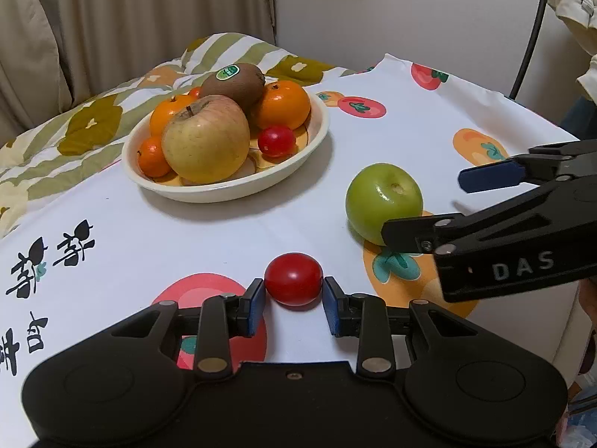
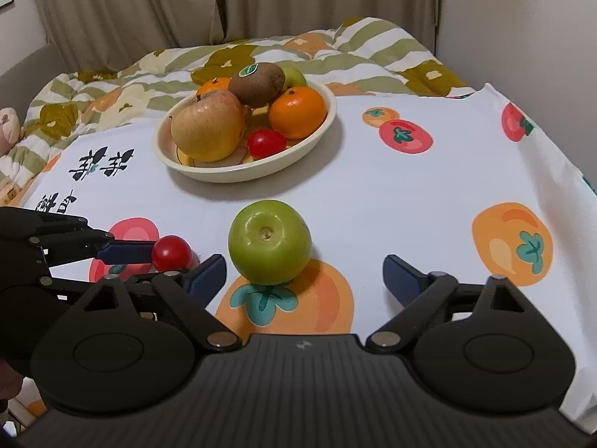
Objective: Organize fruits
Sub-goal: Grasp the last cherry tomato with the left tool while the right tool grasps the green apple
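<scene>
A small red tomato (image 1: 293,278) lies on the fruit-print tablecloth (image 1: 186,231), and my left gripper (image 1: 294,291) is shut on it, a blue pad touching each side. From the right wrist it is the red ball (image 2: 171,252) at the left, beside one blue finger (image 2: 127,252). A green apple (image 2: 270,246) rests on the cloth just ahead of my right gripper (image 2: 304,267), which is open; the apple sits nearer its left finger, with no pad touching. A cream bowl (image 1: 224,190) behind them holds a yellow apple (image 1: 205,138), a kiwi (image 1: 233,84), oranges and a second small red tomato (image 1: 277,141).
A striped, flowered quilt (image 2: 373,44) lies bunched behind the table, with beige curtains (image 1: 130,18) beyond. The cloth drops off at the right edge (image 2: 567,171). A dark cable (image 1: 530,37) and pale clothing hang at the far right in the left wrist view.
</scene>
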